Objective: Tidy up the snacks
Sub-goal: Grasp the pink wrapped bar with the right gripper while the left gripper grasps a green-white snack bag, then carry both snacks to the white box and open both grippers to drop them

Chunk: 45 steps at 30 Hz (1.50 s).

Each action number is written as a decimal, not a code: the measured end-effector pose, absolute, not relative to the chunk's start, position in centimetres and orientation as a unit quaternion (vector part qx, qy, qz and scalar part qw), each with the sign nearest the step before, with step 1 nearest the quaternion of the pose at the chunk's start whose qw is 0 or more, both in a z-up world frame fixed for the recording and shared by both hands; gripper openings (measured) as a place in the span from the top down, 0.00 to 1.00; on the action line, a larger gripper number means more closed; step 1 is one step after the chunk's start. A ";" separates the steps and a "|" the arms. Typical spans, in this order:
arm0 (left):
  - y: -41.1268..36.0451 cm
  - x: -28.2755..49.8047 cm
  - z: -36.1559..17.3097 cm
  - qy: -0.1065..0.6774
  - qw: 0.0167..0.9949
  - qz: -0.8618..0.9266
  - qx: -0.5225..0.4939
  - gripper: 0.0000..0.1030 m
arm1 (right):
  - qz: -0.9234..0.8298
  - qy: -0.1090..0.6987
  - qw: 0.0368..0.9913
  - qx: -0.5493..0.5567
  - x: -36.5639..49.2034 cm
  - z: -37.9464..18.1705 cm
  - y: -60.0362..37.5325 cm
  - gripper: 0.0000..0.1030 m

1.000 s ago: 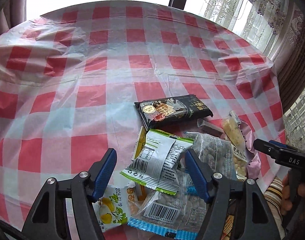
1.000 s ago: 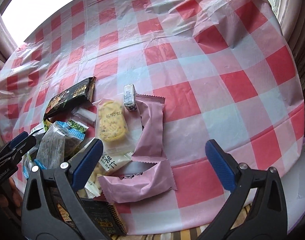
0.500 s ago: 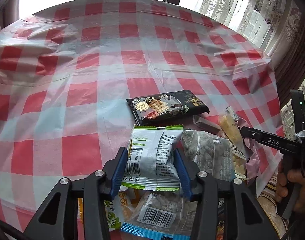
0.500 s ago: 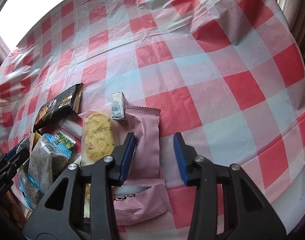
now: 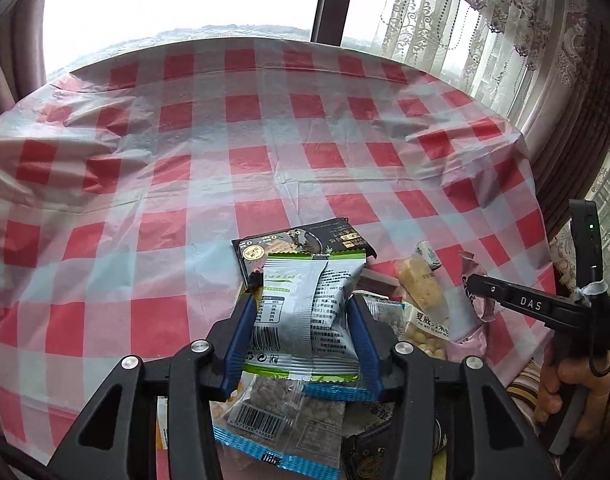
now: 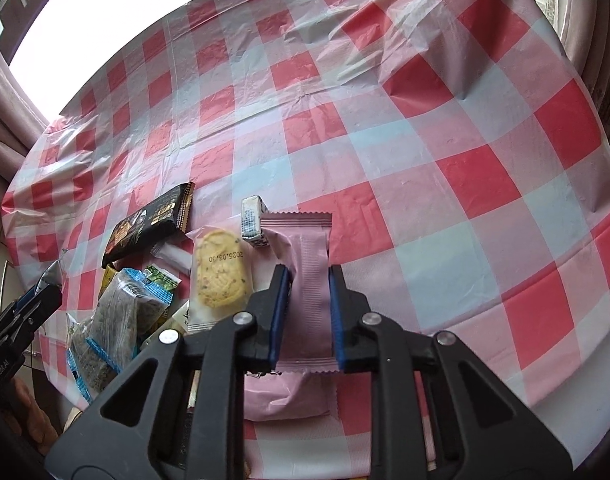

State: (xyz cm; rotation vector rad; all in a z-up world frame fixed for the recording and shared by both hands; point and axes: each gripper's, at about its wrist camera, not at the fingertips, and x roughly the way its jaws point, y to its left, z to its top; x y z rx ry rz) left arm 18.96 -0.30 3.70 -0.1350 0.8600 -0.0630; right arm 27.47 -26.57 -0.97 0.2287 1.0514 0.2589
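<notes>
Left wrist view: left hand-held gripper (image 5: 303, 330) has just clamped the green-edged packet (image 5: 305, 312), lifting it above the snack pile (image 5: 273, 412). Right hand-held gripper (image 6: 307, 316) has just closed onto the pink packet (image 6: 311, 280); both ready for sorting.

1. Silver-and-green packet (image 5: 305, 312): lifted clear of the pile, back side with barcode showing, pinched at both sides.
2. Pink wrapper (image 6: 310, 292): long, seam up, pinched at its middle; a second pink wrapper (image 6: 293, 396) lies nearer, beneath it.
3. Black biscuit pack (image 5: 305, 242): flat, far side of the pile.
4. Clear-wrapped yellow cookie (image 6: 219, 276): flat, left of the pink wrapper.
5. Small white carton (image 6: 252, 222): possibly a candy box, touching the pink wrapper's far corner.
6. Blue-edged clear bag (image 5: 281, 412): nearest, barcode up.
</notes>
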 end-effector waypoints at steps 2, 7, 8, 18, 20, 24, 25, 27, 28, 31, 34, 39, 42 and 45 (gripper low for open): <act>-1.7 18.8 4.1 0.414 0.908 -0.039 -0.060 0.53 | 0.121 0.494 0.852 0.119 27.0 -0.7 -27.5 0.77; -6.0 18.5 4.9 0.414 0.907 -0.071 -0.044 0.53 | 0.117 0.483 0.856 0.144 25.4 0.1 -30.5 0.78; -7.0 18.5 5.0 0.415 0.906 -0.079 -0.040 0.53 | 0.116 0.480 0.856 0.150 24.9 0.3 -31.3 0.78; -18.3 18.1 4.7 0.432 0.887 -0.165 0.025 0.53 | 0.086 0.466 0.857 0.203 20.3 0.3 -39.8 0.78; -20.5 17.9 4.4 0.437 0.880 -0.180 0.039 0.53 | 0.077 0.465 0.856 0.214 19.4 0.0 -41.6 0.78; -24.6 17.6 3.6 0.455 0.863 -0.211 0.061 0.53 | 0.055 0.466 0.851 0.236 17.8 -1.0 -45.0 0.78; -25.6 17.5 3.4 0.459 0.859 -0.218 0.067 0.53 | 0.049 0.467 0.849 0.242 17.4 -1.4 -45.9 0.78; -27.5 17.2 3.1 0.465 0.851 -0.232 0.079 0.53 | 0.037 0.469 0.845 0.252 16.7 -2.1 -47.6 0.78; -28.4 17.1 2.9 0.468 0.846 -0.238 0.085 0.53 | 0.032 0.471 0.843 0.258 16.4 -2.5 -48.4 0.78; -30.7 16.9 2.3 0.481 0.833 -0.254 0.095 0.53 | 0.012 0.477 0.836 0.272 15.7 -3.6 -50.2 0.78; -33.0 16.5 1.7 0.493 0.819 -0.272 0.107 0.53 | -0.006 0.482 0.830 0.281 15.0 -4.6 -51.7 0.78; -36.0 15.9 0.7 0.507 0.800 -0.290 0.134 0.52 | -0.037 0.493 0.822 0.284 14.6 -5.6 -53.4 0.75; -36.6 15.7 0.4 0.516 0.792 -0.300 0.130 0.43 | -0.043 0.491 0.822 0.287 14.4 -5.6 -54.0 0.55; -36.1 15.9 0.5 0.515 0.797 -0.292 0.118 0.28 | -0.051 0.481 0.830 0.277 14.1 -4.9 -54.1 0.33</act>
